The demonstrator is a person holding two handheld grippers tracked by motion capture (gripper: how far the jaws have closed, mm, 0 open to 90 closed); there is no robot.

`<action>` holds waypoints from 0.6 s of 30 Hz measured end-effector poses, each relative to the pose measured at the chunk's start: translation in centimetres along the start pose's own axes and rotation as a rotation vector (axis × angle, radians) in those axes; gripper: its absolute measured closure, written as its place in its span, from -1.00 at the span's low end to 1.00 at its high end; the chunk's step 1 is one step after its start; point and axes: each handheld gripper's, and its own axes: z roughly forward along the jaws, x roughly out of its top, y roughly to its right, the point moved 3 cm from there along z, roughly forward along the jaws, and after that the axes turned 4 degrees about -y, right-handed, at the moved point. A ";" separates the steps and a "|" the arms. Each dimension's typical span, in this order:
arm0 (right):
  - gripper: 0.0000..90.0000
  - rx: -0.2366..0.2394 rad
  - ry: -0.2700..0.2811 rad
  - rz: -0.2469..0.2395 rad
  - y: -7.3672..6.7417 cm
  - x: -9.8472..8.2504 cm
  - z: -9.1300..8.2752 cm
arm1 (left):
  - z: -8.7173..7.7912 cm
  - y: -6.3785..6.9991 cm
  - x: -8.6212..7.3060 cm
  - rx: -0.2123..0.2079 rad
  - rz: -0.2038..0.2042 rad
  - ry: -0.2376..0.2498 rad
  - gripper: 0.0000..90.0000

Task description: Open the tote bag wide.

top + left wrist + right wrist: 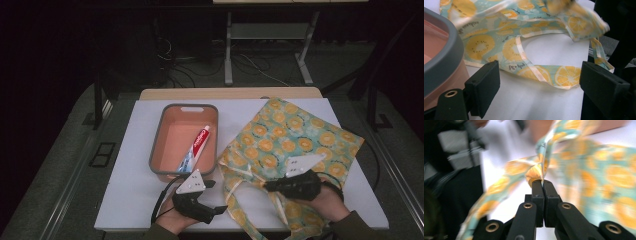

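A cloth tote bag (290, 135) printed with yellow citrus slices on teal lies flat on the right half of the white table (130, 190). My right gripper (268, 186) is shut on a bunched bit of the bag's fabric near its handles; in the right gripper view the jaws (541, 182) meet with the cloth (536, 173) pinched at their tips. My left gripper (220, 196) hangs open near the front edge, between the basin and the bag. In the left gripper view its jaws (539, 85) stand wide apart, with a bag strap (564, 77) lying on the table beyond them.
An orange basin with a grey rim (159, 135) stands left of the bag and holds a red and white toothpaste tube (197, 147). Its corner (446, 50) is close to my left jaw. Beyond the table are a dark floor, cables and a desk frame (229, 50).
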 end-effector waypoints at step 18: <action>0.98 -0.358 0.010 0.300 13.1 -4.5 -3.8 | 0.1 0.0 -0.1 -0.002 -0.001 -0.006 -0.66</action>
